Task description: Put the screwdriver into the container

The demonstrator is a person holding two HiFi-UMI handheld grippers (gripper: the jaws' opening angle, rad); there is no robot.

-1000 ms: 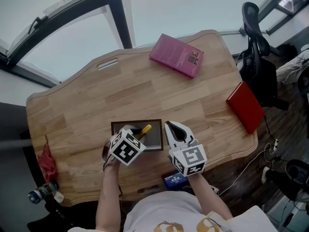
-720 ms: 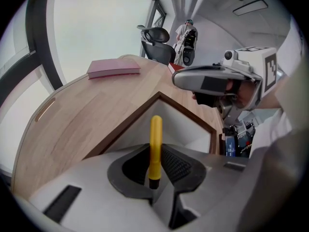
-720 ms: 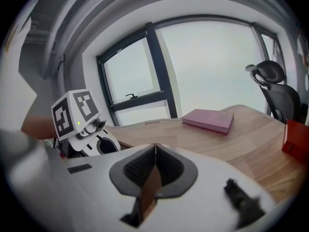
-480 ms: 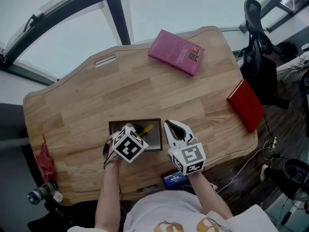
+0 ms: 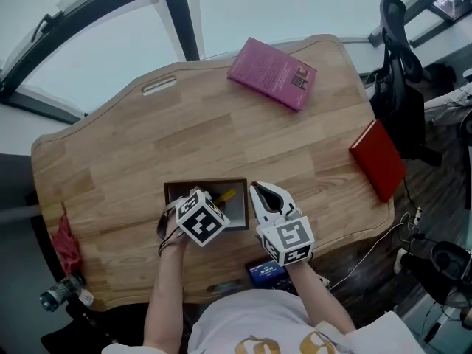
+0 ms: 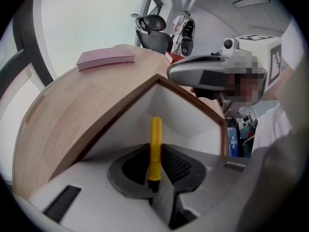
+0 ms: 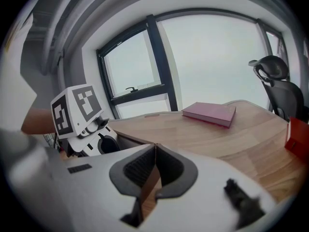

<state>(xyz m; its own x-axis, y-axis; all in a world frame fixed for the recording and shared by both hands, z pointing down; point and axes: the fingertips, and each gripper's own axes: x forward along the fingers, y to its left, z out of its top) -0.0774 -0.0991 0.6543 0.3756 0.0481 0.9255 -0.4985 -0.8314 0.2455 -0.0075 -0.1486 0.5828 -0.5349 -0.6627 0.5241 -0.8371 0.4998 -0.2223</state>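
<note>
A dark-rimmed, white-lined container (image 5: 206, 182) sits near the table's front edge. My left gripper (image 5: 212, 200) hangs over its near left part, shut on the screwdriver (image 5: 226, 195). In the left gripper view the yellow handle (image 6: 155, 144) sticks out forward from between the pads, above the container's white inside (image 6: 193, 115). The screwdriver's shaft is hidden. My right gripper (image 5: 259, 192) is at the container's right side. In the right gripper view its pads are shut on the thin brown wall (image 7: 150, 178) of the container.
A pink book (image 5: 271, 72) lies at the table's far side, a red book (image 5: 377, 161) at its right edge. An office chair (image 5: 394, 43) stands beyond the right corner. A red cloth (image 5: 65, 243) hangs at the left edge and a blue item (image 5: 263, 273) sits below the front edge.
My left gripper has edged a little to the right over the container, the screwdriver still in it. The right gripper has stayed on the container's wall.
</note>
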